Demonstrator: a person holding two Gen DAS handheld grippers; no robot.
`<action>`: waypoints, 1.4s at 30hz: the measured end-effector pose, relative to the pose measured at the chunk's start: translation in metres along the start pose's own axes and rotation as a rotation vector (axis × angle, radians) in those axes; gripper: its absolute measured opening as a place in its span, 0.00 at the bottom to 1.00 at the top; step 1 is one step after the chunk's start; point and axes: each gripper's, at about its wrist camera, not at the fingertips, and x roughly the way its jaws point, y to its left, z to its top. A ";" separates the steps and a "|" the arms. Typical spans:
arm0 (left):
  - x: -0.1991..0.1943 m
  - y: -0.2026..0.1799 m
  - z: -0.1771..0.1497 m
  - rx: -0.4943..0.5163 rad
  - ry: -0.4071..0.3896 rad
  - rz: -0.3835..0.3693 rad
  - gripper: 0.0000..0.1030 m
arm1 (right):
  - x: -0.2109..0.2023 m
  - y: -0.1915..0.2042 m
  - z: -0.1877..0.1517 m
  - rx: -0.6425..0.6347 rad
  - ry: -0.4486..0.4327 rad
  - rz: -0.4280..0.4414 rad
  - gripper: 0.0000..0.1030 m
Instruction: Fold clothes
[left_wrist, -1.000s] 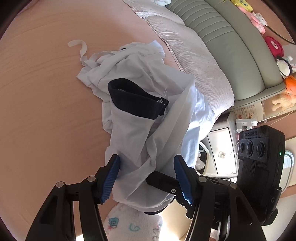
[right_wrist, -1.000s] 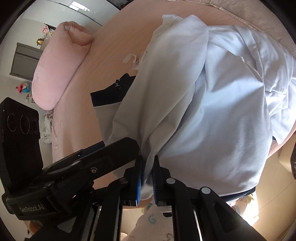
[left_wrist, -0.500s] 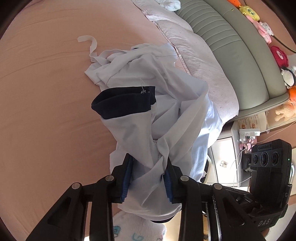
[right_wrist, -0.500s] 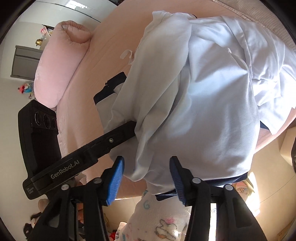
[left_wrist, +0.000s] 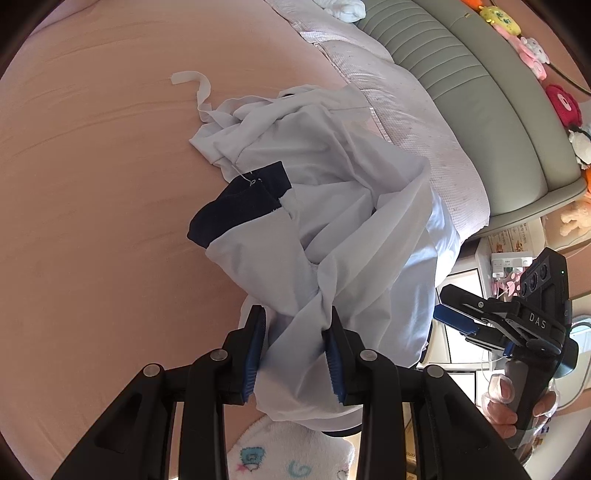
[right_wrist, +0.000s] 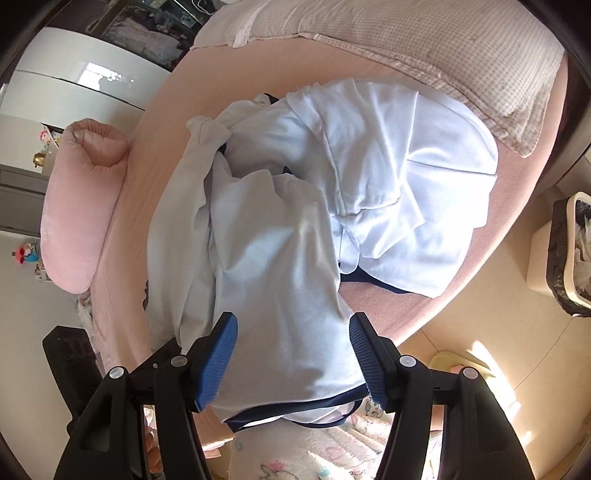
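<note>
A pale blue-white garment (left_wrist: 332, 206) with a navy cuff (left_wrist: 236, 210) lies crumpled on the pink bed (left_wrist: 92, 184). My left gripper (left_wrist: 295, 325) is shut on a twisted bunch of its cloth at the near edge, and both blue pads press into the fabric. My right gripper (right_wrist: 291, 328) stands open just above the garment (right_wrist: 280, 240). Its pads straddle a hanging fold near the navy hem trim (right_wrist: 295, 417) without pressing on it. In the left wrist view the right gripper (left_wrist: 448, 306) is off the bed's right edge, with a hand around its handle.
A checkered quilt (left_wrist: 406, 110) and a grey-green headboard (left_wrist: 480, 92) with plush toys border the bed. A pink bolster pillow (right_wrist: 81, 206) lies at the far side. A lined waste bin (right_wrist: 569, 258) stands on the floor. Fluffy white printed fabric (left_wrist: 295, 454) shows below the grippers.
My left gripper closed on a bunch of the garment. My right gripper let go of the fold it pinched, opened wide and drew away sideways along the bed edge.
</note>
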 end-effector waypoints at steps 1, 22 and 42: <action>0.000 0.001 0.000 0.001 -0.003 0.001 0.27 | 0.001 -0.004 0.002 0.001 0.000 -0.007 0.61; -0.019 -0.001 -0.003 -0.049 -0.036 0.068 0.59 | 0.049 0.012 0.019 -0.088 0.017 -0.035 0.19; 0.000 -0.072 0.046 0.230 -0.035 0.100 0.62 | 0.061 0.003 0.051 -0.029 0.051 -0.018 0.19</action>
